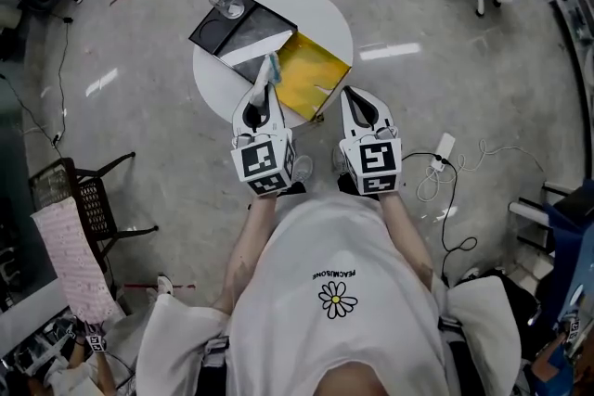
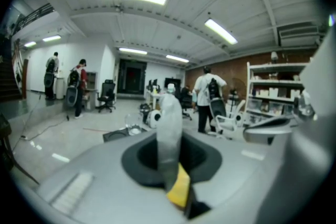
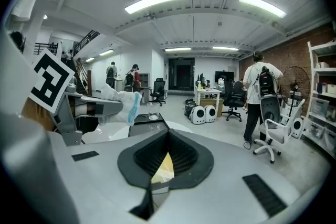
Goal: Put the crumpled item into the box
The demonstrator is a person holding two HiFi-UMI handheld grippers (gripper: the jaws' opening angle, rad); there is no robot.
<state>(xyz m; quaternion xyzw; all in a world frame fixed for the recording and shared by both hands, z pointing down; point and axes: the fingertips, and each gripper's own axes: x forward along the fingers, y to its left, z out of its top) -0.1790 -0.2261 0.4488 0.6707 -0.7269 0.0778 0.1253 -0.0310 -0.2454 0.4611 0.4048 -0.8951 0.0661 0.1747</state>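
Left gripper clamped on the crumpled white-blue item, held over the left edge of the open yellow box. Right gripper jaws together, nothing in them, near the yellow box's right corner. Behind the yellow box: black box, glass at its far corner, all on a round white tabletop.

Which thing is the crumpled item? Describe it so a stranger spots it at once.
The round white table holds an open box with a yellow inside. At that box's left edge, the left gripper pinches the crumpled item in its jaws: a white wad with a pale blue edge, the only soft, rumpled thing there.
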